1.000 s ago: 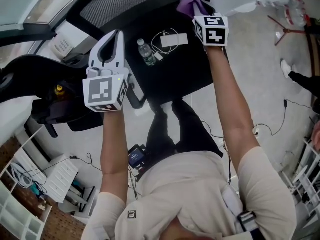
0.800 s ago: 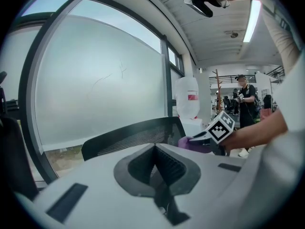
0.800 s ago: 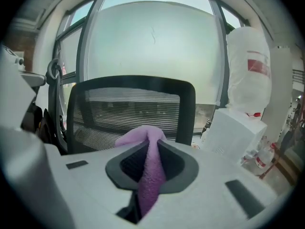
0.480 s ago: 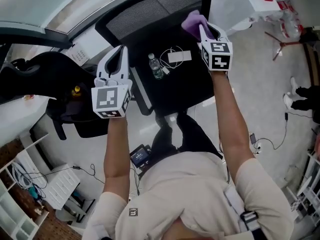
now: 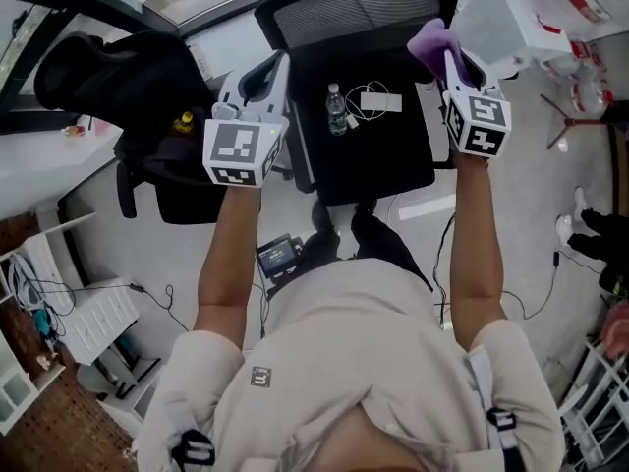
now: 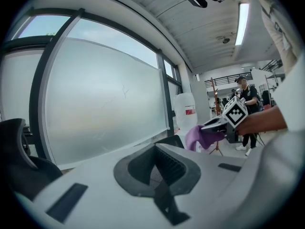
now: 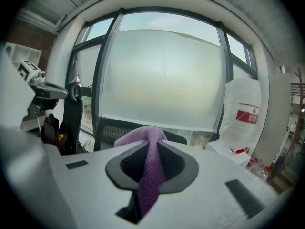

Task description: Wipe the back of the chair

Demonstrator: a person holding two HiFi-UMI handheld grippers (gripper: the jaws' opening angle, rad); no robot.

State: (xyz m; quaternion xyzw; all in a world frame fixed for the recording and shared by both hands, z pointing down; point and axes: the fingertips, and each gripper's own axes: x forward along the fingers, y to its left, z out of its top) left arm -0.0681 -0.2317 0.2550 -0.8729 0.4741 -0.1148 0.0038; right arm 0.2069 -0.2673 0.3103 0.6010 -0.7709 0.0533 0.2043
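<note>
A black office chair with a mesh back (image 5: 354, 13) stands ahead of me; a water bottle (image 5: 337, 109) and a white charger with cable (image 5: 378, 101) lie on its seat. My right gripper (image 5: 447, 57) is shut on a purple cloth (image 5: 429, 42) at the back's upper right corner. In the right gripper view the cloth (image 7: 151, 175) hangs clamped between the jaws, with the mesh back (image 7: 114, 128) just beyond. My left gripper (image 5: 278, 62) hovers at the chair's left side, shut and empty. The left gripper view shows the cloth (image 6: 198, 136) beside the chair back's corner (image 6: 171, 141).
A second black chair with a dark bag (image 5: 147, 87) stands to the left by a white desk (image 5: 39, 175). A white bag and box (image 5: 511, 18) sit at the right, close to the cloth. A frosted window (image 7: 162, 75) lies behind the chair. A person (image 6: 248, 99) stands far off.
Both grippers have stayed level with the chair as the view swung; the left gripper has come closer to the chair's left edge, and the cloth remains at the back's right corner.
</note>
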